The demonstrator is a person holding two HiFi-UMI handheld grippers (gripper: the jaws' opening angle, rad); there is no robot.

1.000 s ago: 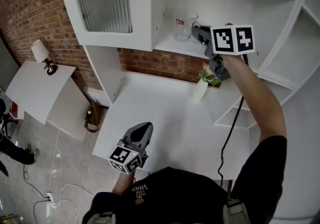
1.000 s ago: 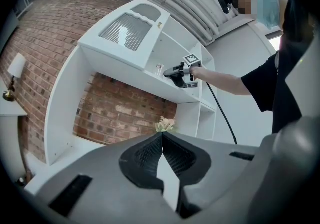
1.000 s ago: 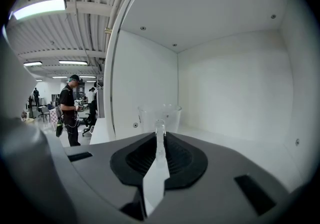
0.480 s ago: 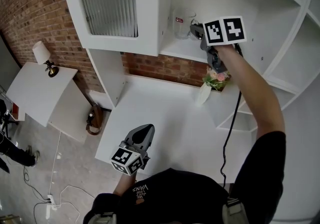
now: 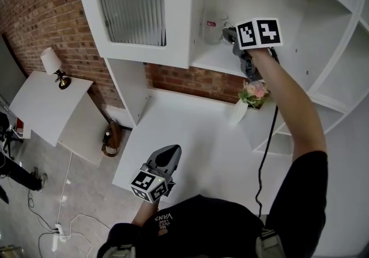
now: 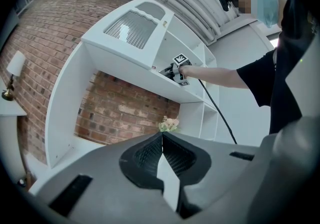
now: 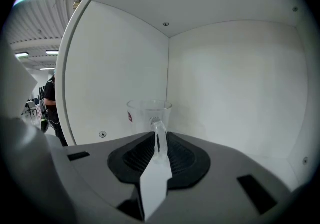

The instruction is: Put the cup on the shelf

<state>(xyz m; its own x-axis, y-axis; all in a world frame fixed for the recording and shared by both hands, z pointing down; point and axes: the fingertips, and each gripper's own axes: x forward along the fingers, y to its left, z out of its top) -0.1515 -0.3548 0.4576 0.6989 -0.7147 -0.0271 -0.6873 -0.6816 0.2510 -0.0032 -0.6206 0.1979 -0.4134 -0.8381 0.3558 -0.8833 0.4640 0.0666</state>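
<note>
The cup (image 7: 149, 113) is clear glass and has a handle (image 7: 160, 138). It stands upright on the shelf (image 5: 214, 60), high up in the white cupboard, near the back corner. The handle points at the right tongs (image 5: 229, 34). These tongs have just been opening, and now their two sides sit a little apart with the handle in between. They do not squeeze it. A person's arm (image 5: 288, 107) reaches up to hold them there. Next to the shelf is a cupboard door (image 5: 132, 3) with stripy glass. Under the shelf there is a red brick wall (image 5: 196, 81) and a white counter (image 5: 190, 130). A white vase (image 5: 238, 112) with pink flowers (image 5: 255, 92) stands at the back of the counter. The left tongs (image 5: 172, 152) are held low in front of the person, well away from the cup. Their two sides are pressed together with nothing in them. Far off to the side, a small lamp (image 5: 53, 63) stands on a white table (image 5: 34, 104).
</note>
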